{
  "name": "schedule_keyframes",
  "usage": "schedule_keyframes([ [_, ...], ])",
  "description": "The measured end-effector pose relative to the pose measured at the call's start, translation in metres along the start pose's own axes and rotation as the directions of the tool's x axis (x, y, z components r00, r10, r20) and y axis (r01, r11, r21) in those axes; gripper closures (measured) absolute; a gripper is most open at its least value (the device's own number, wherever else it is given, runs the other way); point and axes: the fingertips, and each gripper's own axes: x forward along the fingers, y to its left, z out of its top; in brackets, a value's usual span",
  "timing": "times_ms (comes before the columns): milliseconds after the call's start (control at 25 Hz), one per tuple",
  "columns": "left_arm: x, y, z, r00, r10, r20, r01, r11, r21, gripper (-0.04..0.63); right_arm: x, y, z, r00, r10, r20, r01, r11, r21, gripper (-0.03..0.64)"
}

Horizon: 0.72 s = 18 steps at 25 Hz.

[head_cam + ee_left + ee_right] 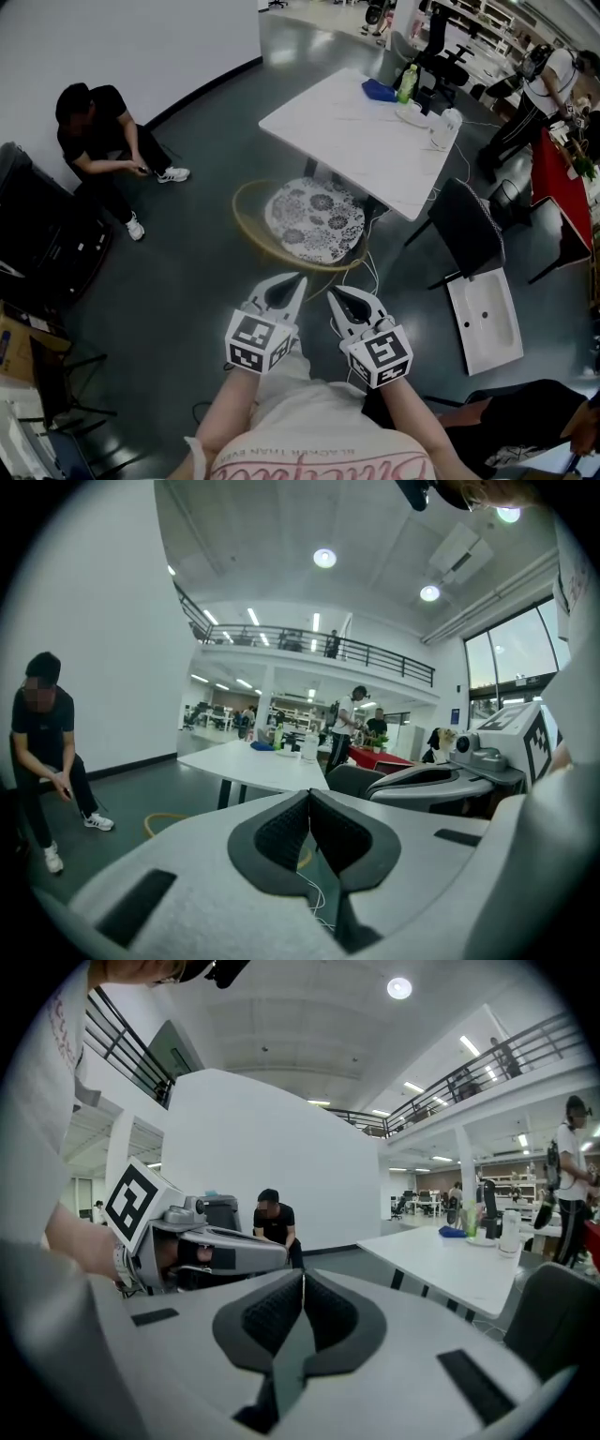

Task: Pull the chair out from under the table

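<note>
**Both tongs shut and empty — chair ahead, not gripped**

The dark glossy floor (216,272) is smooth and slightly reflective. The white rectangular table (347,141) has a flat matte top and lies diagonally in the head view. The task's thing is the round chair (314,220), which has a tan hoop frame and a black-and-white floral cushion. Its far edge is tucked at the table's near edge and most of the seat is out in front, between table and tongs. A person in black (98,141) sits low by the white wall (141,37). A dark grey chair (466,228) stands at the table's right corner. A white glossy sink basin (485,319), rectangular, lies on the floor near it.

The left gripper (298,281) and right gripper (333,295) are side by side, clear of the chair. On each, the jaws are together and the ribbed dark pads meet with nothing between them.

View differences:
- The cushion pattern and the basin show only in the head view.
- The left gripper view catches just a yellow arc of the hoop at floor level, plus a thin white cable (314,892) beyond its pads.
- The right gripper view shows the left gripper's marker cube (131,1199) and the table edge-on.
</note>
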Motion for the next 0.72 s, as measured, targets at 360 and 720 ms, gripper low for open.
schedule_keyframes([
  [360, 0.041, 0.087, -0.006, 0.991, 0.115, -0.064, -0.122, 0.986, -0.114, 0.589, 0.074, -0.042, 0.006, 0.998, 0.046, -0.035, -0.046, 0.999, 0.002, 0.611],
  [720, 0.048, 0.141, -0.026, 0.953, 0.271, -0.135, -0.295, 0.933, -0.206, 0.589, 0.141, -0.062, 0.025, 0.977, 0.209, -0.043, -0.209, 0.978, -0.006, 0.611],
])
